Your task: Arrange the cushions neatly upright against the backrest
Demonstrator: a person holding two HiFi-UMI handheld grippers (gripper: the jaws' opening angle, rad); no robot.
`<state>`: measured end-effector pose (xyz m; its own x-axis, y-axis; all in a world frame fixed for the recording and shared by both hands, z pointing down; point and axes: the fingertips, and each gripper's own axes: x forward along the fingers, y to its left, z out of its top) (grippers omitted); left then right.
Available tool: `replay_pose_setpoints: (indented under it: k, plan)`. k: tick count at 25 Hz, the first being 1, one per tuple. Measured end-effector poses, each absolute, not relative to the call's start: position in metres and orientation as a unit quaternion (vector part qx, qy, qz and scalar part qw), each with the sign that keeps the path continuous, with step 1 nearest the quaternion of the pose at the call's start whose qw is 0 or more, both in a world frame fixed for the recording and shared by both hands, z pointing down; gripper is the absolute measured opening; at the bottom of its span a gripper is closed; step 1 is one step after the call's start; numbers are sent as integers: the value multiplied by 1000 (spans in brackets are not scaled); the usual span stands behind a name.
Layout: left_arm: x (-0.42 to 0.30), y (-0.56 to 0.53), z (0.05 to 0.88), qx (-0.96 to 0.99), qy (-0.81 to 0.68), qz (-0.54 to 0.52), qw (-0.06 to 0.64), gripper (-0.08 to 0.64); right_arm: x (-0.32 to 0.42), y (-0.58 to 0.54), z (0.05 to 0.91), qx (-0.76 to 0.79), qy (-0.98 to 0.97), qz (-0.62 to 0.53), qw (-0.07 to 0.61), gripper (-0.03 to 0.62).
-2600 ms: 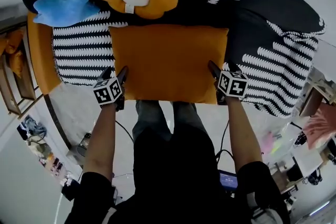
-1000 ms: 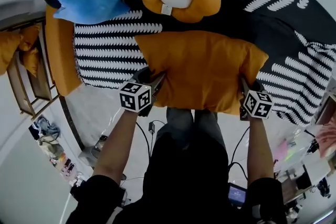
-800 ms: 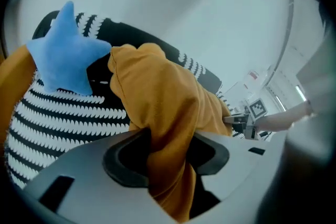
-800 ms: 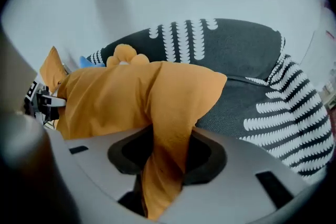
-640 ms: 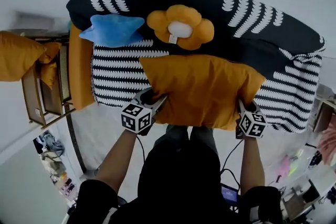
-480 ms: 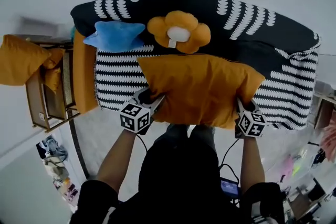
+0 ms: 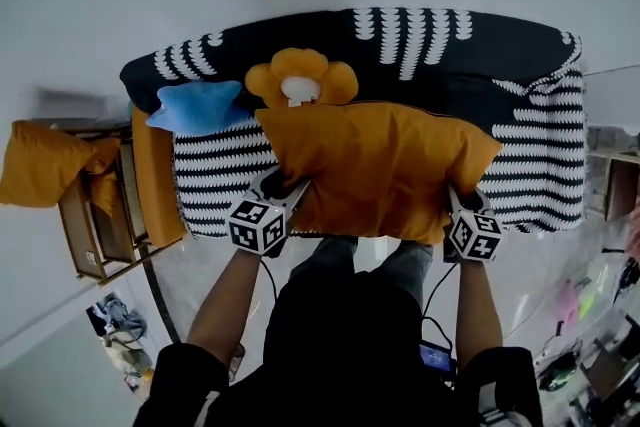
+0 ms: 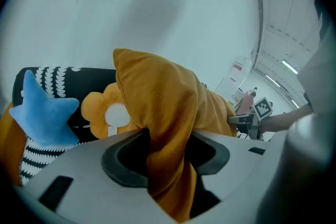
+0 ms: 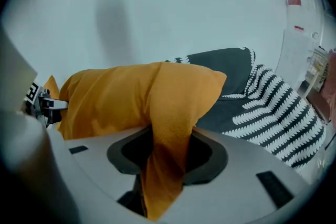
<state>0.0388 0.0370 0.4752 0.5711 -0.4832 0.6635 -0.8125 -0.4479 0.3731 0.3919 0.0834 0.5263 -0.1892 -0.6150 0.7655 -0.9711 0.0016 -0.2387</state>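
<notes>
Counting the soft things first, three cushions belong to the sofa (image 7: 520, 145). One large orange cushion (image 7: 375, 170) is held in the air in front of the seat. One blue star cushion (image 7: 195, 107) and one flower cushion (image 7: 300, 80), orange petals round a white middle, stand side by side against the dark backrest (image 7: 450, 50) toward its left end.

There are two claws. The left claw (image 7: 285, 187) is clenched on the orange cushion's near left corner, with a fold of fabric pinched between its pads and hanging down past them. The right claw (image 7: 457, 205) is clamped the same way on the near right corner. The cushion spans between them, clear of the striped seat and apart from the backrest.

In the head view the raised cushion covers the middle of the seat and reaches up to the flower cushion's lower edge. Left of the sofa stands a wooden rack (image 7: 95, 225) with one orange pillow (image 7: 40, 177) on top. Whether a second lies behind it cannot be told. An orange strip (image 7: 155, 180) runs down the sofa's left end, and it is unclear whether this is an armrest or a throw.

The person's legs and dark top fill the bottom of the head view. The clutter on the floor at the lower corners is too small to name. In both gripper views the bunched fabric hides the inner faces of the pads.
</notes>
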Motion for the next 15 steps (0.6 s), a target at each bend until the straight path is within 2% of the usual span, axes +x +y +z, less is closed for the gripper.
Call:
replay_pose_setpoints:
  k: [7, 15]
  plan:
    - [156, 8, 489, 822, -388, 241, 340, 221, 510, 67, 529, 608, -661, 380, 222, 181]
    - [275, -29, 489, 806, -440, 204, 339, 228, 636, -9, 513, 576, -703, 345, 235, 183]
